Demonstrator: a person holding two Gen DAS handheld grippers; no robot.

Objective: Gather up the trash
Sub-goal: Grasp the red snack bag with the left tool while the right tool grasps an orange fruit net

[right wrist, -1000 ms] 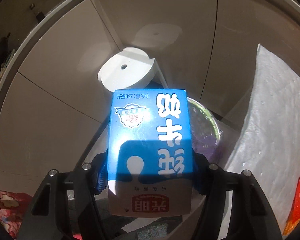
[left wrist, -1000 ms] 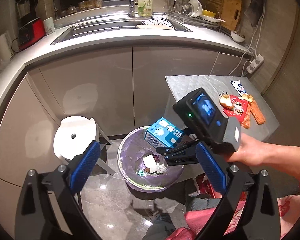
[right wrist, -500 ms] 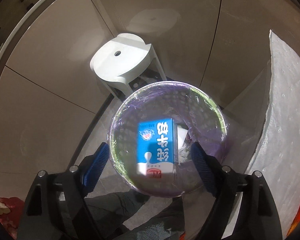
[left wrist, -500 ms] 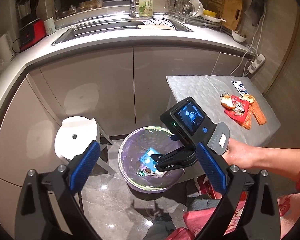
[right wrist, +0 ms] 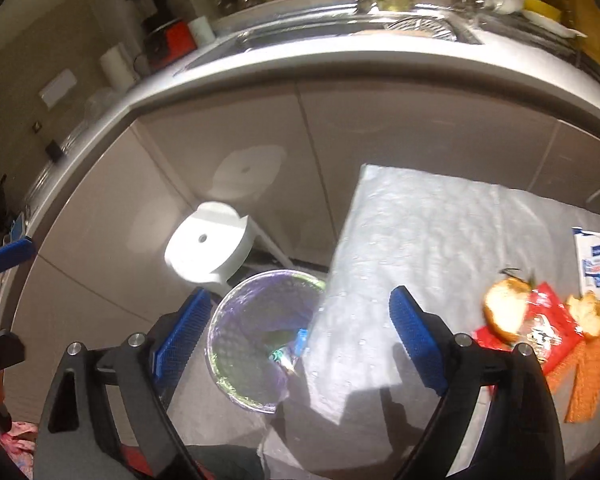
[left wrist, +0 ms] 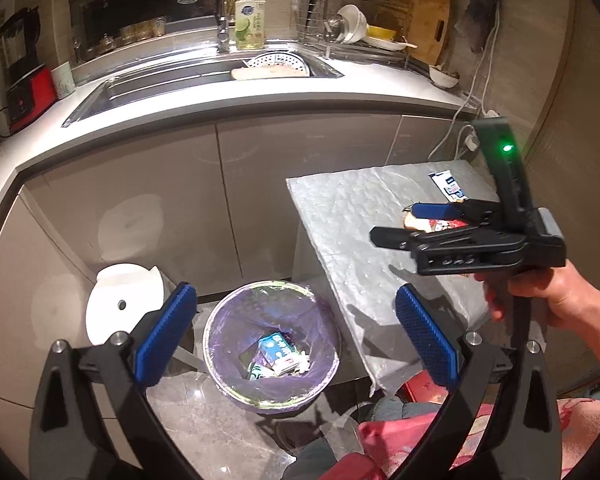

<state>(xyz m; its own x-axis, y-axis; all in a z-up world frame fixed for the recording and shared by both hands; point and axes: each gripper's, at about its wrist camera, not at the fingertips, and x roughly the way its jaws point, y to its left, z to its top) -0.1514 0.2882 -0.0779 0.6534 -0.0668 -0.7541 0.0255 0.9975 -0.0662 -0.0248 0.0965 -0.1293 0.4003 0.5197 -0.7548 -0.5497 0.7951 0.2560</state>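
With the milk carton (left wrist: 278, 350) lying in the bin (left wrist: 220, 376), the right gripper (right wrist: 300, 340), jaws just spread wide and empty, likely goes next for the red wrapper (right wrist: 548, 336) on the table's (right wrist: 420, 240) far right.

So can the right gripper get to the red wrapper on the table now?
Probably yes. The right gripper is open and empty, its jaws have just been opening, and nothing stands between it and the red wrapper on the table. Bread pieces rest on the wrapper, though.

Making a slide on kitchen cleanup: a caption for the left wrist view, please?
Blue milk carton lies in the lined bin; empty right tongs hover over the table.
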